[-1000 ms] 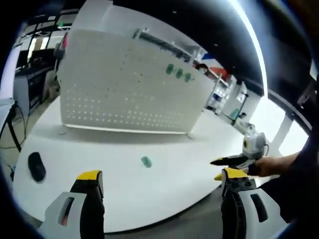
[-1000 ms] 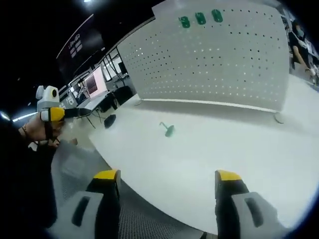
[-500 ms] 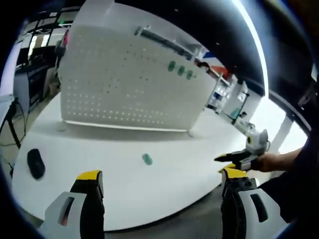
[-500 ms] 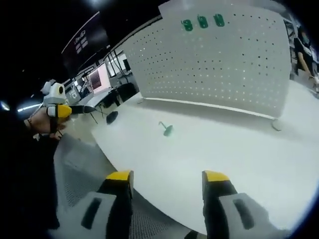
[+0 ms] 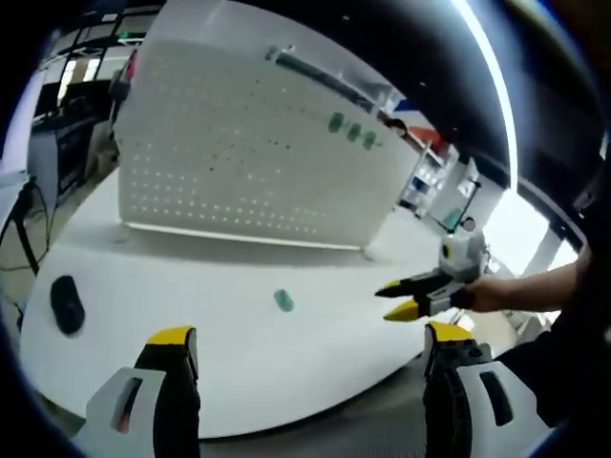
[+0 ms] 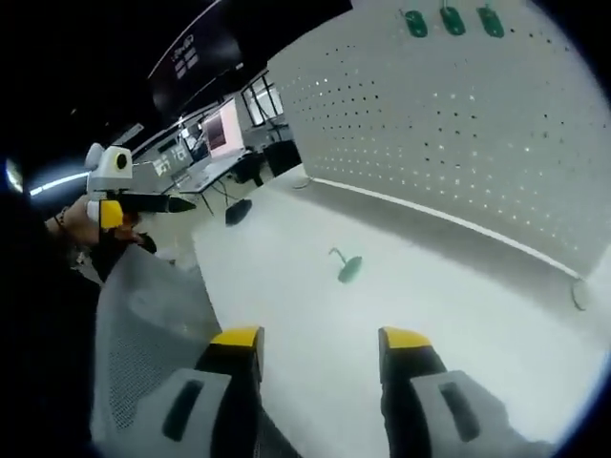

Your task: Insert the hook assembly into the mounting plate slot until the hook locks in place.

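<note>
Lying loose mid-frame on the white table (image 6: 496, 315), the small green plastic hook (image 6: 347, 268) awaits pickup; both empty grippers' jaws gape, the white perforated pegboard (image 6: 458, 124) untouched.

pegboard (image 5: 248, 153): white, matt, perforated, possibly metal | table (image 6: 458, 315): smooth white | hook (image 6: 347, 268): green plastic

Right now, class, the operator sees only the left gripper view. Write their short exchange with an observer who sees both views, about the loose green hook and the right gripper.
Operator: How does the loose hook lie?
Observer: In the right gripper view, the green hook rests on its round base on the table, thin bent stem sticking up.
Operator: Is the right gripper lined up with it?
Observer: The right gripper is open and holds nothing; the hook sits ahead, above the gap between its jaws.
</note>
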